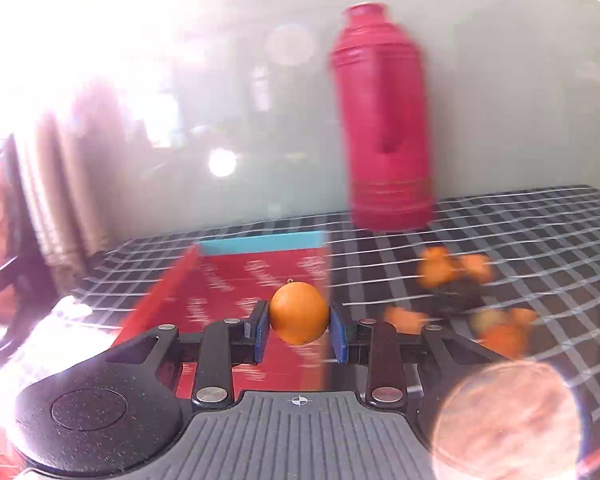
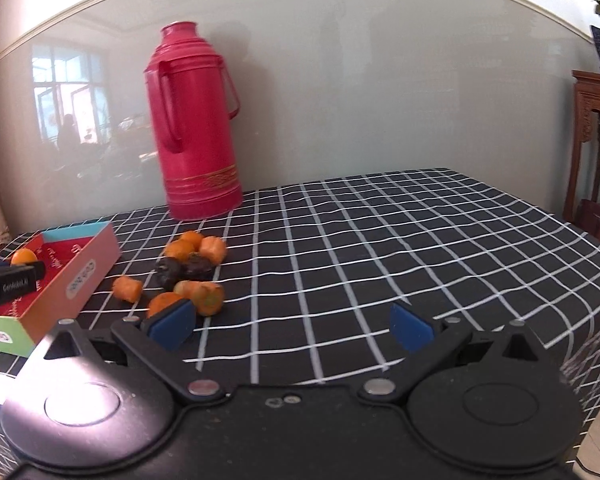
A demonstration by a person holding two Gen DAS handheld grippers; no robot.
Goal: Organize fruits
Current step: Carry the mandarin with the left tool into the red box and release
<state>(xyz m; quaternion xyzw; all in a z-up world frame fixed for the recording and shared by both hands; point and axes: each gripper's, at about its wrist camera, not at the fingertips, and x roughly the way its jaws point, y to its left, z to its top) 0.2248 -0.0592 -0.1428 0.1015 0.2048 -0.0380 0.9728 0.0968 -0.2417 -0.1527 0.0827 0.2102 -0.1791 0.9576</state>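
My left gripper (image 1: 299, 322) is shut on a small orange (image 1: 299, 314) and holds it over the open red box (image 1: 236, 276). In the right wrist view the same orange (image 2: 24, 257) shows above the box (image 2: 80, 276) with the left gripper's finger (image 2: 8, 286) beside it. A pile of small oranges, carrot pieces and dark fruit (image 2: 190, 270) lies on the checked cloth to the right of the box; it shows blurred in the left wrist view (image 1: 460, 292). My right gripper (image 2: 292, 326) is open and empty, above the cloth in front of the pile.
A tall red thermos (image 2: 194, 120) stands at the back by the glossy wall. The black checked tablecloth (image 2: 380, 240) covers the table; its edge falls away at the right. A wooden stand (image 2: 596, 128) is at the far right.
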